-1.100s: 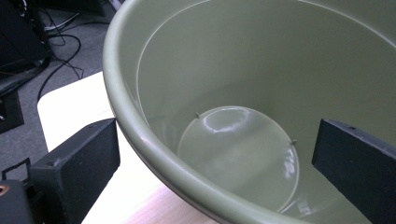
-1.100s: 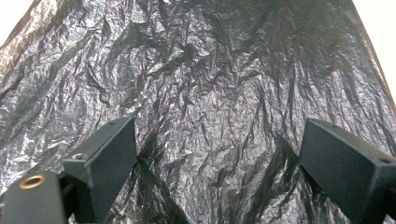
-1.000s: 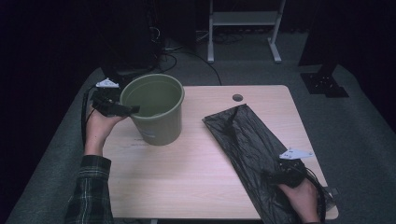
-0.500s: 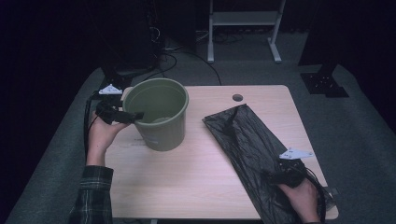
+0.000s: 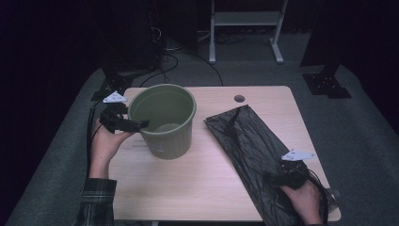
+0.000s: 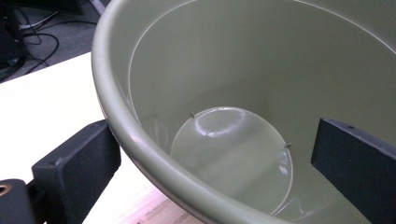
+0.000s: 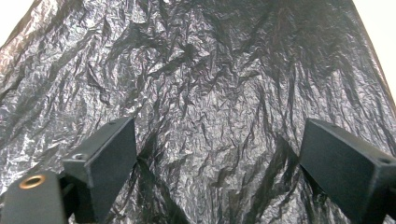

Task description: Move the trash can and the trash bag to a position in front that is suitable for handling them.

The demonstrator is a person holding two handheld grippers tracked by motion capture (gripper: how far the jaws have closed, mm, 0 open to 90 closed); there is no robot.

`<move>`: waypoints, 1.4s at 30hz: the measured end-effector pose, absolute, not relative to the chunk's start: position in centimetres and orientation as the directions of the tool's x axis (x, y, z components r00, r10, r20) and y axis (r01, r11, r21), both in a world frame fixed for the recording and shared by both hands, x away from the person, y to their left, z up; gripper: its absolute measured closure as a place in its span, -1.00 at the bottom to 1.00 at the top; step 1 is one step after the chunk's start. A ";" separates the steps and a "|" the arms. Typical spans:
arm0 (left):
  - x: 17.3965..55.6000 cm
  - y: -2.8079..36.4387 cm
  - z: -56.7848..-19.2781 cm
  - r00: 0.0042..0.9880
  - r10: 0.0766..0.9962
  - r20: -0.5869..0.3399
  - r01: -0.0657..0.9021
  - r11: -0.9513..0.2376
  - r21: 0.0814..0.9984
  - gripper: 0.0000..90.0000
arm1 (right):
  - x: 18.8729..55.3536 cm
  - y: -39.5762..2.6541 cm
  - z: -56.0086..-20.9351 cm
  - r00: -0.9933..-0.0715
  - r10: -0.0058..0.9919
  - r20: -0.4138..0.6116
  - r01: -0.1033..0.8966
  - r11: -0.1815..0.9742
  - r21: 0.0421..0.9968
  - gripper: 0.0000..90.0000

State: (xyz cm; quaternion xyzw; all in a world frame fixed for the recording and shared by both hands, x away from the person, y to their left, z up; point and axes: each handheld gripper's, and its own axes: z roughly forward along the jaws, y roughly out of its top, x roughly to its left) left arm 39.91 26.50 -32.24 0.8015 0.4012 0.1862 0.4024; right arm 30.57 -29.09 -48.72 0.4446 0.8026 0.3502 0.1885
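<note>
Table [image 5: 197,188]: light wood, bare between bucket and bag and along the near edge.
Bag [image 5: 254,146]: black crinkled plastic, lying flat and slantwise on the table's right half, its near end reaching the front edge.
Bucket [image 5: 164,120]: olive green, upright, empty, left of centre, apart from the bag.
Left gripper [image 5: 136,125]: held level, jaws wide apart astride the bucket's left rim, one inside, one outside.
Right gripper [image 5: 282,178]: low over the bag's near end, jaws spread, nothing pinched.
</note>
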 end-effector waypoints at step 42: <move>32.8 19.3 -32.8 0.731 0.680 -0.055 0.421 -0.385 0.821 -0.99 | 30.6 -29.1 -48.7 -0.536 0.844 0.008 0.580 0.362 0.730 -0.77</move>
